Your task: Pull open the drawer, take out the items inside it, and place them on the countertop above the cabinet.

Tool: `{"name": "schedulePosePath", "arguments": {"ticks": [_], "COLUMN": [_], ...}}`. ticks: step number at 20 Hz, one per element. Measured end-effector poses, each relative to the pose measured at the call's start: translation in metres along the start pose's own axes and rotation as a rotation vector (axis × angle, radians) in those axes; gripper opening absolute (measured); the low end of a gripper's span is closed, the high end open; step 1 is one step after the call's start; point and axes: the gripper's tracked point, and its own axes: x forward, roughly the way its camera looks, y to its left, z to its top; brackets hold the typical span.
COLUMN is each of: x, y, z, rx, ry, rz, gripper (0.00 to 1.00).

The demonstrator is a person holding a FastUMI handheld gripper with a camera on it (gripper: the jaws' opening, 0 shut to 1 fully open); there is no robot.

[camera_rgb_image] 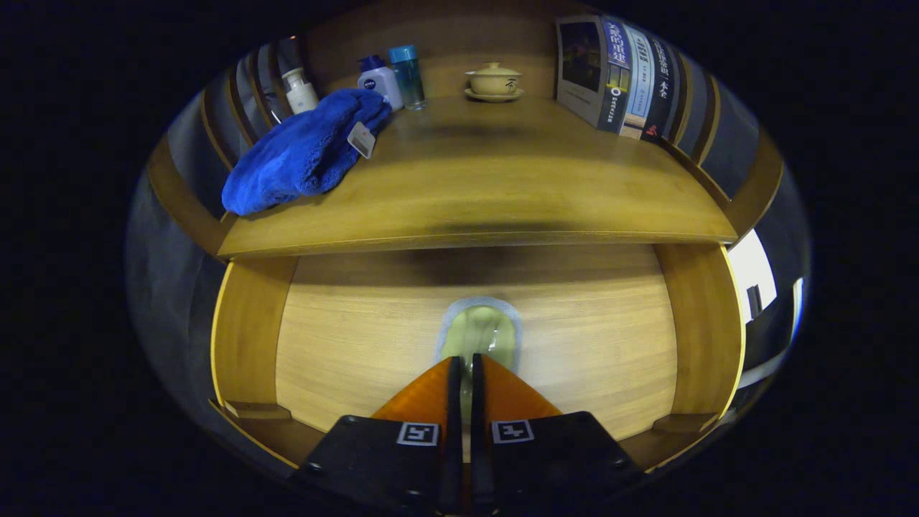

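- We see the gripper [464, 366] down in the open drawer [344, 345], its fingers nearly together and pinching the near edge of a pale green pouch [479, 332] that lies on the drawer floor.
- On the countertop [502, 187] above are a blue towel [301, 151], three bottles [380, 79], a lidded cup [493, 79] and books [617, 72].

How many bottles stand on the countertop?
3, all at the back left behind the blue towel: white pump bottle, white bottle with blue cap, blue-capped clear bottle. The towel may hide others.
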Motion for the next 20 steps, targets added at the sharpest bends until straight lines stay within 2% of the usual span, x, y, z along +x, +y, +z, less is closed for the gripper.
{"name": "schedulePosePath", "arguments": {"ticks": [1,9,11,13,16,19,20], "x": [0.0,0.001,0.002,0.004,0.005,0.015,0.019], "y": [0.0,0.005,0.003,0.008,0.013,0.011,0.014], "z": [-0.001,-0.003,-0.001,-0.002,0.003,-0.002,-0.004], "rx": [-0.004,-0.003,-0.01,0.001,0.025,0.009,0.004], "ry": [0.004,0.022,0.019,0.03,0.035,0.072,0.083], "rz": [0.005,0.002,-0.006,0.01,0.03,0.005,0.01], "gripper": [0.09,0.1,0.14,0.23,0.49,0.5,0.47]}}
